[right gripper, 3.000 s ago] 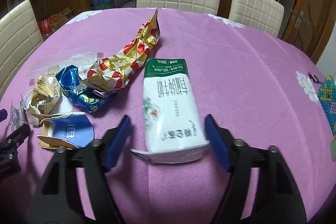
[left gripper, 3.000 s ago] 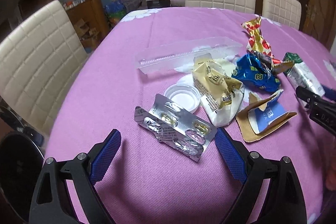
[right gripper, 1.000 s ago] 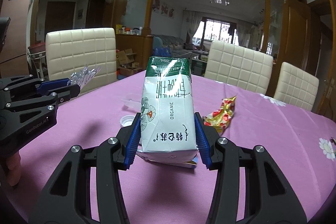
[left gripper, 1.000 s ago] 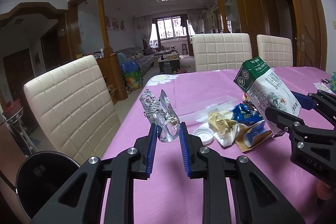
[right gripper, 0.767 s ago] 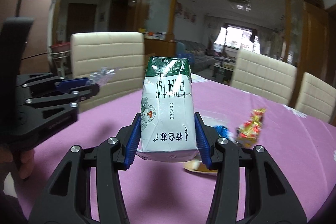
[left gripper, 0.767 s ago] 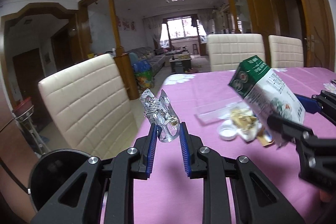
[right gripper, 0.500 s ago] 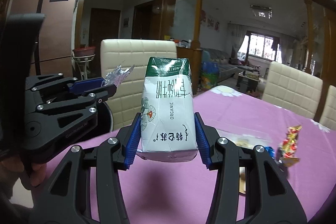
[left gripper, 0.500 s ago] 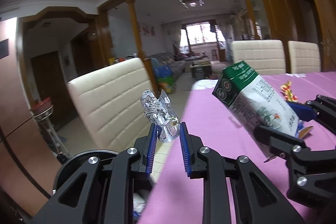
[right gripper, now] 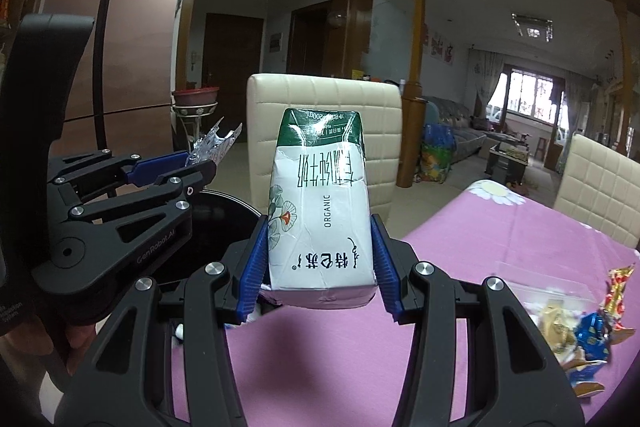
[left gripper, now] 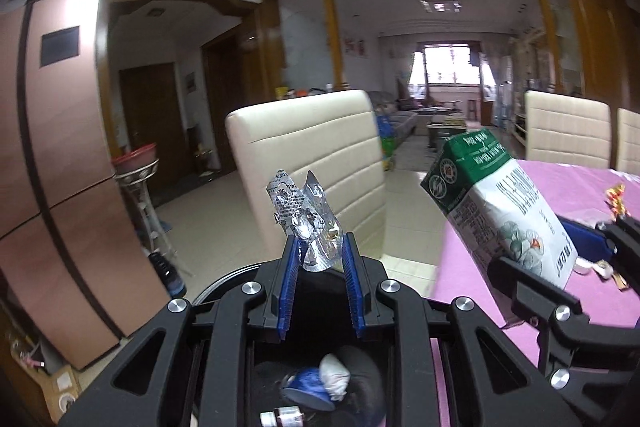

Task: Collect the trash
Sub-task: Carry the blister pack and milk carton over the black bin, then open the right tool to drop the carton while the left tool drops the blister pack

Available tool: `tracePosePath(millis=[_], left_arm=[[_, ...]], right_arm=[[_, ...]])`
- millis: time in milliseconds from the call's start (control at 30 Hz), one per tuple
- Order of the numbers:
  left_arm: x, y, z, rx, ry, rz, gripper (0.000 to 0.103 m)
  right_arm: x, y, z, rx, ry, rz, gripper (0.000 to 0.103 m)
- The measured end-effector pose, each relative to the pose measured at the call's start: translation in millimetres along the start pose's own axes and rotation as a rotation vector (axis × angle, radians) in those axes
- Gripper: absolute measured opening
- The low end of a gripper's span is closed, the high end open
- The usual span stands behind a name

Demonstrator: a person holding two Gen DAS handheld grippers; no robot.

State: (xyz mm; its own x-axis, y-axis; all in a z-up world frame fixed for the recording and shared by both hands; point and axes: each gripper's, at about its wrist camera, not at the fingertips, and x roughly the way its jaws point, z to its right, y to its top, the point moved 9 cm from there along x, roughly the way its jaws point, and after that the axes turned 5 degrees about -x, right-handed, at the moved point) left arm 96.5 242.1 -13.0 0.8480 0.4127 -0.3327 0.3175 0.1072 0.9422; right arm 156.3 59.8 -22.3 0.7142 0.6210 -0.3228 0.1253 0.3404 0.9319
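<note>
Left gripper point(left gripper: 319, 259) was clamped on one crumpled foil blister pack point(left gripper: 306, 223), held over a black bin point(left gripper: 320, 383) off the table edge. Right gripper point(right gripper: 318, 263) squeezed one milk carton point(right gripper: 320, 203) beside it; several wrappers point(right gripper: 580, 327) lay on the purple table point(right gripper: 480, 227), two cream chairs point(right gripper: 324, 131) beyond

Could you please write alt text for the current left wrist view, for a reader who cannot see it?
The left gripper pinches a crumpled silver blister pack above a dark trash bin that already holds rubbish. At right, the right gripper holds a green-and-white milk carton over the edge of the purple tablecloth, with a cream chair behind.
</note>
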Motion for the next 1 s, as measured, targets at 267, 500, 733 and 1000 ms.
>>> tracePosePath(millis=[267,500,733,1000], left_arm=[[9,0,-41,-0.036,0.101,0.004,0.022],[18,-10,-46,-0.028,0.115,-0.027,0.023],[25,-21,-49,-0.032,0.126,-0.054,0.023],[22,-24,-65,-0.073,0.142,-0.074,0.023]], right_arm=[[24,11,-24,0.046,0.046,0.016,0.05],[29,8,-25,0.078,0.076,0.008,0.05],[31,8,-28,0.053,0.09,-0.002,0.05],[39,7,-32,0.04,0.099,-0.042,0.052]])
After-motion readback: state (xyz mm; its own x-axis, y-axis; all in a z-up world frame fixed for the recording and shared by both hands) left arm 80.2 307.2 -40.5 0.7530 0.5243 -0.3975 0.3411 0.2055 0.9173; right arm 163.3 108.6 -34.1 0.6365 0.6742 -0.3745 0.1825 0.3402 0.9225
